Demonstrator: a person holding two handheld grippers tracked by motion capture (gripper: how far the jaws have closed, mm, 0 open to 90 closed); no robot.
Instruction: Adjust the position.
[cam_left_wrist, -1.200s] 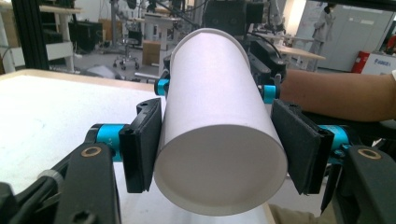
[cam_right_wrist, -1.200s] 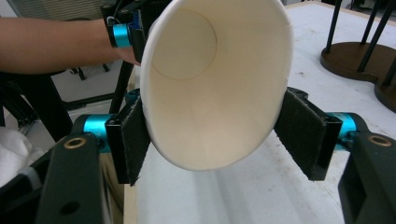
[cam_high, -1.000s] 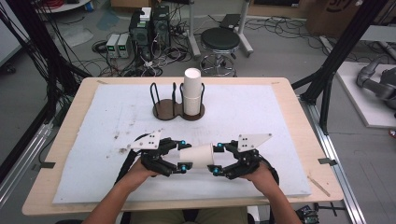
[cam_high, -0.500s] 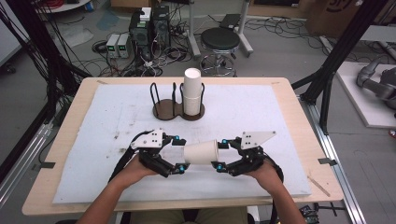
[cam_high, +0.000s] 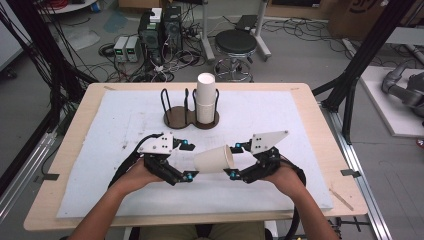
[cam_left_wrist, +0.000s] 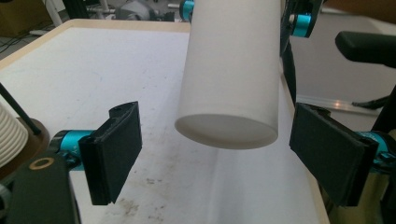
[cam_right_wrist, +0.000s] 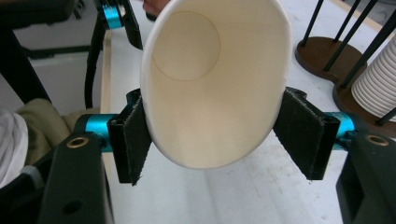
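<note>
Your right gripper (cam_high: 233, 161) clamps the paper cup (cam_high: 214, 159) by its rim end, both pads pressed against the wall and squeezing the mouth slightly oval, as the right gripper view (cam_right_wrist: 212, 135) confirms. The cup lies on its side in the air above the near middle of the white mat (cam_high: 280, 125), its base pointing left toward your left gripper (cam_high: 189, 160). Your left gripper's jaws have just been opening; they stand wide, with the cup's base end (cam_left_wrist: 229, 88) between them and a clear gap on both sides. In the left gripper view the cup's top is cut off by the frame edge, and the stack of cups (cam_left_wrist: 10, 135) is cut off at the left edge. In the high view your hands hide the gripper bodies' undersides, and the far part of the wooden holder (cam_high: 179, 116) is partly hidden behind the stack (cam_high: 206, 100) standing in its right-hand bay. No writing, brand or label can be read on the cup, the stack or the holder; the small marks on the mat are too faint to make out.
</note>
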